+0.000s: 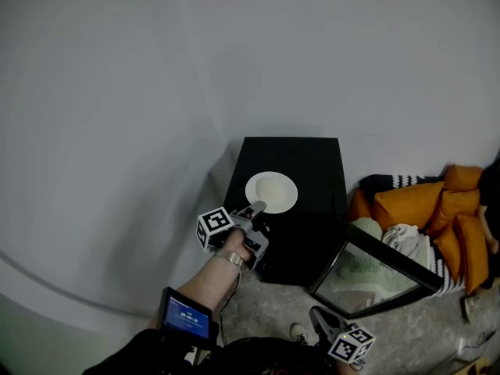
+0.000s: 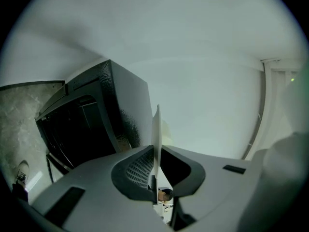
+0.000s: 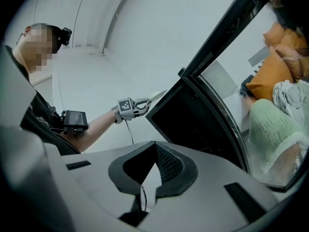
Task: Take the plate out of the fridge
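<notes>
The plate (image 1: 271, 191), white and round, is lying flat on top of the black fridge (image 1: 305, 233), directly ahead of the left claw (image 1: 256, 207). Its near rim is reaching in between that claw's two jaws. In the left gripper view the rim is showing edge-on as a thin pale strip running up between the pads. The jaws are standing narrowly apart around it, one pad lying against it and a thin dark gap showing on the other side, so they are bracketing the rim rather than pinching it.

The person's left hand (image 1: 233, 250) is gripping the handle behind the claw, and a small screen (image 1: 187, 316) is sitting strapped to the forearm further back. The fridge top is spreading beneath and beyond the left claw, and the fridge's glass door (image 1: 375, 276) is hanging open off to that claw's right.

The right claw (image 3: 155, 146) is hovering low, well back from the plate and to the right of the left claw, in front of the open door. Its jaws are resting together at the tips with nothing between them. Past the door, further to the right claw's right, orange cushions (image 1: 410, 203) are lying on the floor.
</notes>
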A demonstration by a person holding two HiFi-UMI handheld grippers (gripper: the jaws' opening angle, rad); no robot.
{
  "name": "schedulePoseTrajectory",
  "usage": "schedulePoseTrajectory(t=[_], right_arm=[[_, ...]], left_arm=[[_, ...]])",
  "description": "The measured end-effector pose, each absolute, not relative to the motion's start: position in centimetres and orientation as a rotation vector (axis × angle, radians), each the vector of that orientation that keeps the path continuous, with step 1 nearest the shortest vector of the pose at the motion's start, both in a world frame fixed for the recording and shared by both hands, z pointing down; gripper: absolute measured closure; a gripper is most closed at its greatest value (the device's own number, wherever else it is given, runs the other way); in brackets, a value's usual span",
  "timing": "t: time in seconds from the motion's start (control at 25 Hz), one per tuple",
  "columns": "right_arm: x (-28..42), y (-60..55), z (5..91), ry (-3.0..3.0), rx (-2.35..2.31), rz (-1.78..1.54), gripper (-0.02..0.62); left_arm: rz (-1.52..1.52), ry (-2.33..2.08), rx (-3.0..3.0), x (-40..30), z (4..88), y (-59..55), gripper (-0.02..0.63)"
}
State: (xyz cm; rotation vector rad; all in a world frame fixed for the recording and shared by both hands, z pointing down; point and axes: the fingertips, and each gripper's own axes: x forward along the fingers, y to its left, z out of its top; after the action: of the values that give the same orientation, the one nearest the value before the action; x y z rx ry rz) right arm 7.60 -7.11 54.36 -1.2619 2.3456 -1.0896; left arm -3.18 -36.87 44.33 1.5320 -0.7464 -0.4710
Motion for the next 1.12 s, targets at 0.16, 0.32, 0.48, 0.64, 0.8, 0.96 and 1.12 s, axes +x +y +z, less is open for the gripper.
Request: schedulePoseTrajectory(t=[0.16,0.32,0.48,0.64,0.8,0.96,1.12], right_arm=[[8.2,-7.6,54.6,2.346,-1.231,-1.109,0.592],[8.8,-7.9,54.7,2.352,-1.214,-1.122,0.592],[9.6,-7.7,54.7,2.359,-1.213,-1.130,0.592],[10.3,-7.6,54.7,2.348,-1.214,-1.146,0.592],[10.1,-7.7,54.7,2.363,-1.184,-1.145,0.592],[10.2,-8.2,54.5,2.365,-1.155,-1.151,0.592],[10.5,-8.9,54.4,2.348,-1.109,-1.158,0.592]], left_arm=[[-0.466,-0.775,1.528,-2.3,44.3,-37.8,0.569],[-0.459,-0.787,1.509,-1.4,45.0,-38.0,0.569],[-0.482,-0.799,1.482,-1.1,45.7,-38.1,0.571],[-0.498,-0.816,1.484,-1.2,45.3,-38.4,0.569],[-0.453,-0.860,1.473,-1.5,45.3,-38.1,0.569],[-0.402,-0.919,1.440,-2.2,45.5,-37.8,0.569],[-0.288,-1.015,1.470,-2.9,45.8,-38.0,0.568]])
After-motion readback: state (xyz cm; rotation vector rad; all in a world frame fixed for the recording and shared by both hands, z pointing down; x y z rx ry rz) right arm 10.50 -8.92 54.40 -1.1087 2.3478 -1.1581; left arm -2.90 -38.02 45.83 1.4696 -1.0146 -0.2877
